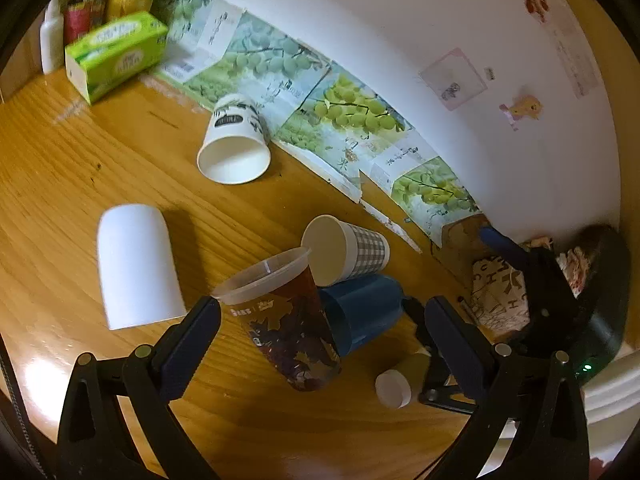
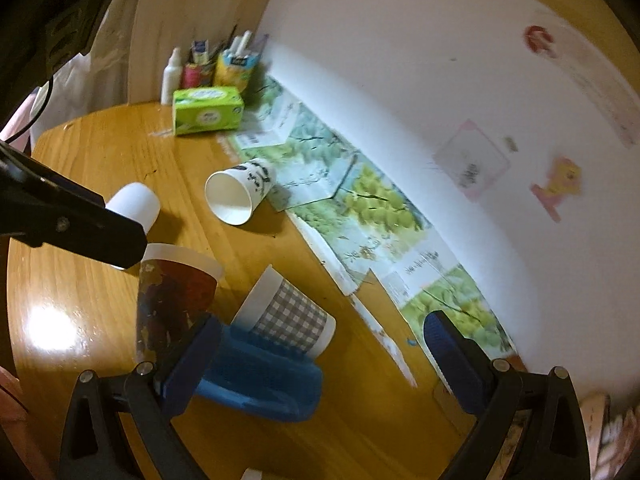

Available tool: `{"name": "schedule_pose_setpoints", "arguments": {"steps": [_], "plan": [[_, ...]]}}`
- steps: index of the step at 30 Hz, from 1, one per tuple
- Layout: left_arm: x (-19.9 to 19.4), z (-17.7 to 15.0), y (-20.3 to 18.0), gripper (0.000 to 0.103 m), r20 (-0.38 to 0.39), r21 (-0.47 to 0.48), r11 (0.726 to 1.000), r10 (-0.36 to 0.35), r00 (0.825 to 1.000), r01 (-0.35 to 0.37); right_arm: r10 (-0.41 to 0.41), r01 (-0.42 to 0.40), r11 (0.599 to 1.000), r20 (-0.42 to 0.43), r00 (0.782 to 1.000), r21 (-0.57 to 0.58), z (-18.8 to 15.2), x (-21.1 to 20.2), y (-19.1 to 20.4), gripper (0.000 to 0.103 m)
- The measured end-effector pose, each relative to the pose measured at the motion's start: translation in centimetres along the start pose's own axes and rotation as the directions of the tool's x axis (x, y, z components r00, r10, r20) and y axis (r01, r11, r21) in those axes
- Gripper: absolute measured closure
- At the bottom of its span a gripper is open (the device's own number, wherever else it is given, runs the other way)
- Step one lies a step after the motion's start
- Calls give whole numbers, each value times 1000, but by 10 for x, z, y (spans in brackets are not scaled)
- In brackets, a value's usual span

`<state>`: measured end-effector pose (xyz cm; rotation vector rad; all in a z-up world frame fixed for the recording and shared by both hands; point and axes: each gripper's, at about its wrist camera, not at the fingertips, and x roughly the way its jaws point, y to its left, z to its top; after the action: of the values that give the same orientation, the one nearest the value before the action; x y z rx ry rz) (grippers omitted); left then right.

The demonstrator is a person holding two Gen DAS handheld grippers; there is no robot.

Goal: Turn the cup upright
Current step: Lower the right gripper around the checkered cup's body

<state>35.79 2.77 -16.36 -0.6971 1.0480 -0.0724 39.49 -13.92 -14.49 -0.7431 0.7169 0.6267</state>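
Scene: a round wooden table (image 1: 80, 184) against a white wall (image 1: 400, 20), strewn with cups lying on their sides.

Left gripper (image 1: 320, 316): jaws spread wide, angled down over the cluster of cups in the near middle of the table; its left finger sits just beside the rim of the clear plastic cup (image 1: 284, 316), but whether it touches cannot be told. In the right wrist view one black finger of this gripper reaches in from the left, over that cup's rim.

Right gripper (image 2: 320, 340): jaws spread, holding nothing, tilted down over the blue cup (image 2: 260, 380); its left finger overlaps the blue cup's near end.

Clear plastic cup: maroon leaf-print sleeve, lying tilted, mouth pointing far-left, resting against the blue cup.

Checked paper cup (image 1: 346, 250): on its side, leaning on top of the blue cup, mouth facing left.

Blue cup: on its side beneath the checked cup, right of the clear plastic cup.

Plain white cup (image 1: 136, 266): left of the cluster, apart from it; its open end is not visible.

Printed paper cup (image 1: 236, 140): farther off, on its side, mouth facing near, base against the grape-print paper (image 1: 348, 112) along the wall.

Far left corner: a green tissue box (image 1: 116, 54), a white bottle (image 1: 52, 40) and holders behind it.

Small white-capped bottle (image 1: 400, 380): lying near the right gripper as seen from the left wrist.
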Motion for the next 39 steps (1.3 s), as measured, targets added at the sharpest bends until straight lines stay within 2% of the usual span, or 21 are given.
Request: {"name": "schedule_pose_setpoints", "arguments": {"steps": [7, 11, 16, 20, 30, 32, 39], "plan": [[17, -5, 10, 1, -32, -34, 999, -17, 999, 16, 82, -86, 992, -49, 995, -94, 8, 38, 6, 2], [21, -9, 15, 1, -41, -61, 997, -45, 998, 42, 119, -128, 986, -84, 989, -108, 9, 57, 8, 2], [23, -11, 18, 1, -51, -73, 996, -45, 998, 42, 154, -170, 979, -144, 978, -111, 6, 82, 10, 4], [22, -11, 22, 1, -43, -85, 995, -47, 998, 44, 186, -204, 976, -196, 963, -79, 2, 100, 8, 5], [19, -7, 33, 1, -26, -126, 991, -42, 999, 38, 240, -243, 970, -257, 936, 18, 6, 124, 6, 5], [19, -7, 34, 1, -29, -129, 991, -42, 999, 38, 251, -250, 968, -266, 931, 39, 7, 129, 6, 9], [22, -5, 31, 1, -35, -134, 991, -27, 999, 22, 318, -287, 946, -261, 911, 148, 10, 141, -8, 10]]}}
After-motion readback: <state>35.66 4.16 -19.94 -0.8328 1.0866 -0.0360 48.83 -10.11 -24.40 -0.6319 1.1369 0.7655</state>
